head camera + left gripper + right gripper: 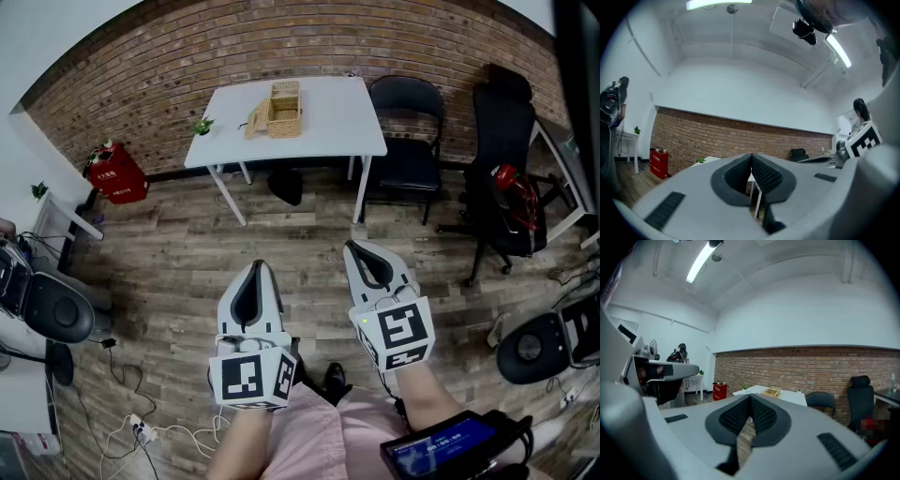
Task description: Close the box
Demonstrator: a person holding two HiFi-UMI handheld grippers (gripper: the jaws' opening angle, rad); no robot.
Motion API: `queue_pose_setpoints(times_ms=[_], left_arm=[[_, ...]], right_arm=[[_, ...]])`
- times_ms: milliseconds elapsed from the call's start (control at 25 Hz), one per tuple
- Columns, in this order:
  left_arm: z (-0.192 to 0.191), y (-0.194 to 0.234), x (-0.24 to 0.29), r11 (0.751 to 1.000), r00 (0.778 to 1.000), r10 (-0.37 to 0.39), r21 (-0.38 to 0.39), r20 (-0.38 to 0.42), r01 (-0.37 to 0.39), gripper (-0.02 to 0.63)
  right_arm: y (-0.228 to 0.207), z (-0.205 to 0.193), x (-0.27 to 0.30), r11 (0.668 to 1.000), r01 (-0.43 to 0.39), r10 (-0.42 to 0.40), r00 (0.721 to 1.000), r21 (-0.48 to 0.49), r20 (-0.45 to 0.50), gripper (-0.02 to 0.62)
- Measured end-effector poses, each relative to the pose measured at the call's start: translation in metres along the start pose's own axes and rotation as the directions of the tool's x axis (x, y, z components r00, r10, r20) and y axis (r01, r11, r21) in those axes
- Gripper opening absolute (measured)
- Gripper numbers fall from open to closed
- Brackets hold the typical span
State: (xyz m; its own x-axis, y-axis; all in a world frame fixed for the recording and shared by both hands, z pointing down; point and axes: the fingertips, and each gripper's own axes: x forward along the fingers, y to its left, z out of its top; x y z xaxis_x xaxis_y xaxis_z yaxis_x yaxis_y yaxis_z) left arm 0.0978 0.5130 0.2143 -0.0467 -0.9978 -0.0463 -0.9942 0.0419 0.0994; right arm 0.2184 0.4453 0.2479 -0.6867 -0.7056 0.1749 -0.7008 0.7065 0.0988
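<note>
A wicker box [283,110] stands open on the white table [333,122] against the brick wall, its lid tipped to the left; it also shows small in the right gripper view as the box [771,391]. Both grippers hang low over the wooden floor, well short of the table. My left gripper [255,266] is shut with nothing between its jaws, and in its own view the left gripper [751,156] has its pads together. My right gripper [357,247] is likewise shut and empty, and the right gripper [750,397] points toward the table.
A small green plant [202,126] sits at the table's left corner. A black chair [410,141] stands right of the table, an office chair [502,178] further right. A red box [117,174] rests by the wall at left. Cables [141,427] lie on the floor.
</note>
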Motion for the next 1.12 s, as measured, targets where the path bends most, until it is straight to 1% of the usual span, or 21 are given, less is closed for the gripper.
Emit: queue_pose_setpoints(times_ms=[360, 520, 560, 600, 640, 680, 880, 1120], left_arm=[[-0.001, 0.003, -0.003, 1.000, 1.000, 0.021, -0.002, -0.002, -0.021, 0.012], [0.003, 0.003, -0.006, 0.999, 0.999, 0.033, 0.004, 0.017, -0.033, 0.014], [0.004, 0.003, -0.006, 0.999, 0.999, 0.036, 0.005, 0.026, -0.036, 0.020], [0.006, 0.004, -0.005, 0.999, 0.999, 0.036, 0.001, 0.033, -0.037, 0.048], [0.007, 0.006, -0.003, 0.999, 0.999, 0.037, -0.004, 0.038, -0.037, 0.095], [0.006, 0.010, -0.001, 0.999, 0.999, 0.038, -0.009, 0.039, -0.038, 0.115], [-0.005, 0.038, 0.028, 0.999, 0.999, 0.044, -0.016, 0.020, -0.044, 0.115], [-0.030, 0.081, 0.088, 0.999, 0.999, 0.023, -0.036, -0.036, -0.024, 0.115]], right_arm=[[-0.003, 0.003, -0.004, 1.000, -0.005, 0.005, 1.000, -0.005, 0.005, -0.002], [-0.005, 0.006, -0.003, 1.000, -0.009, 0.008, 0.999, 0.023, 0.034, 0.002], [-0.005, 0.005, -0.002, 0.999, -0.020, 0.019, 0.999, 0.030, 0.034, 0.047], [-0.004, 0.005, 0.001, 0.999, -0.032, 0.031, 0.999, 0.032, 0.032, 0.152], [-0.004, 0.006, 0.004, 0.999, -0.039, 0.038, 0.999, 0.030, 0.032, 0.170], [-0.005, 0.006, 0.008, 0.999, -0.039, 0.039, 0.999, 0.026, 0.033, 0.169], [-0.012, 0.001, 0.044, 1.000, -0.014, 0.014, 1.000, 0.021, 0.009, 0.163], [-0.026, -0.009, 0.114, 0.999, 0.020, -0.019, 1.000, 0.032, -0.022, 0.150]])
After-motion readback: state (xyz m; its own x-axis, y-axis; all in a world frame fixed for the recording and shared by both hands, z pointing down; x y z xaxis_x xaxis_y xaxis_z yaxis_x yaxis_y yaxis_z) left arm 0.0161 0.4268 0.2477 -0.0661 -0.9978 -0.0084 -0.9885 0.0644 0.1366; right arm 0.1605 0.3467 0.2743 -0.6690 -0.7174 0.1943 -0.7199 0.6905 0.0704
